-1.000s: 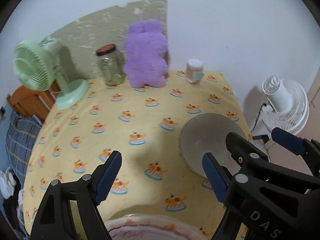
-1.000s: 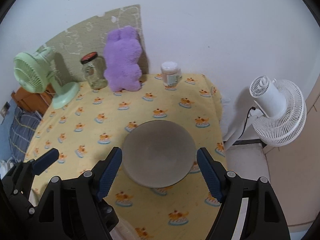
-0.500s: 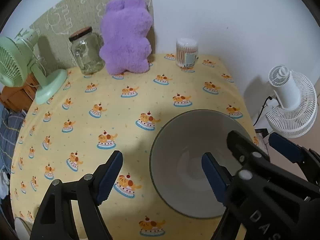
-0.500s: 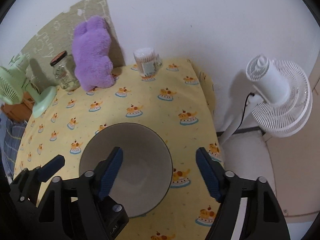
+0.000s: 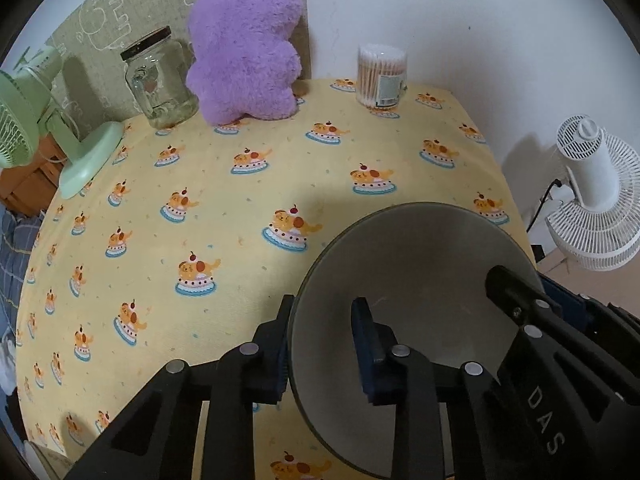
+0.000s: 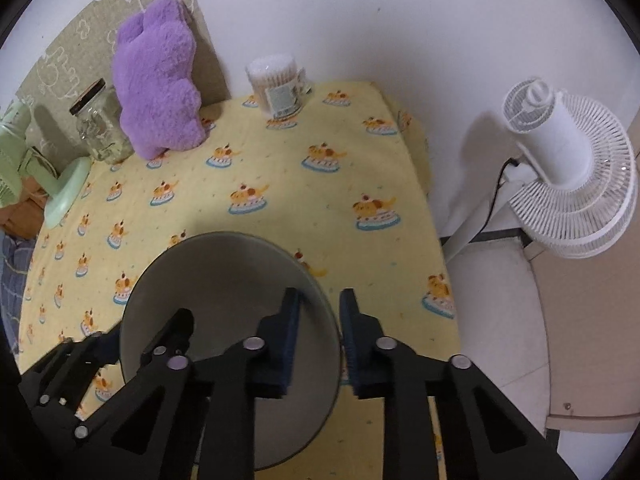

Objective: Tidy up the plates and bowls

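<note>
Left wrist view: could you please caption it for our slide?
Both hand-held grippers clamp opposite rims of the grey bowl.

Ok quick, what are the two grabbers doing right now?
Left gripper: just closed on the left rim of the grey bowl.
Right gripper: just closed on the bowl's right rim.

The letters "DAS" stand in pale print on the black body of the right gripper (image 5: 556,316), seen from the left wrist. The label on the cotton swab tub (image 5: 382,74) is too small to read.
</note>
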The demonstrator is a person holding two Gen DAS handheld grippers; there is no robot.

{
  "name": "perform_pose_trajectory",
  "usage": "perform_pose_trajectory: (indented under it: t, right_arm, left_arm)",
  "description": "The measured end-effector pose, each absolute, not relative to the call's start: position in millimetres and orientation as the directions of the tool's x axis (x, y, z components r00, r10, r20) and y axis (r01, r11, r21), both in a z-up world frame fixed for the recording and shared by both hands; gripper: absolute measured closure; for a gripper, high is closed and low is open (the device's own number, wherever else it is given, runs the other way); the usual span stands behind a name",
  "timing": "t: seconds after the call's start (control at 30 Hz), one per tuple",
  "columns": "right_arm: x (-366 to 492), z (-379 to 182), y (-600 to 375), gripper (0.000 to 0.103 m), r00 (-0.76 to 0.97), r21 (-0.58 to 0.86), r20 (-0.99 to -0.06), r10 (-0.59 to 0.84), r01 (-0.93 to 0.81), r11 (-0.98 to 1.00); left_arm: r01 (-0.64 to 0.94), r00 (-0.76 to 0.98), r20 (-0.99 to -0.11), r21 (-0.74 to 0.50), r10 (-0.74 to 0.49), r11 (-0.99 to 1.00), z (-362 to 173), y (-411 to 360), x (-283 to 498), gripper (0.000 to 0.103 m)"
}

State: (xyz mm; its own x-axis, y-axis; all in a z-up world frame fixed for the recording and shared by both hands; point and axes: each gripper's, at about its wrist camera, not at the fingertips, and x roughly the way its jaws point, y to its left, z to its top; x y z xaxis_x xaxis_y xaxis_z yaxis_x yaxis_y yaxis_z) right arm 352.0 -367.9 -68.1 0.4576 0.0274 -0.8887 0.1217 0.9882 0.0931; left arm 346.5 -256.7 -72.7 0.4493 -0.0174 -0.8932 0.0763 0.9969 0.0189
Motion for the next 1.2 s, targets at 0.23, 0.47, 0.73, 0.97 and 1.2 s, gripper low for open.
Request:
perform_pose_trajectory:
  t: [0.23,0.47,0.73,0.97,1.2]
  right_arm:
    - [353,-67,-366,0.080,0.442,0.079,-0.897,0.013,0.132,0.988]
    - [346,-61,-368,0.080,0.428,0.083,-0.904,0.013,0.144,0.986]
    - [327,-43,-363,0.080,0.441,0.082,-0.898,0.011,0.144,0.986]
    - [301,-16,-354,0.080,0.470,0.085,-0.883,0.005,0.151,0.985]
    - [280,15,-340,0.080,0.494,0.062,-0.869,-0.017,0.144,0.988]
  left_arm:
    - [0.076,0.441,-0.897,0.021,-0.014,0.997,-71,-255,347,0.082]
    - [0.081,0.433,-0.901,0.019,-0.018,0.997,-65,-254,340,0.082]
    - [0.086,0.449,-0.893,0.019,-0.022,0.996,-48,-248,319,0.082]
    - [0.089,0.479,-0.877,0.013,-0.031,0.996,-23,-238,295,0.082]
    - [0.096,0.501,-0.864,0.001,-0.047,0.995,3,-225,277,0.082]
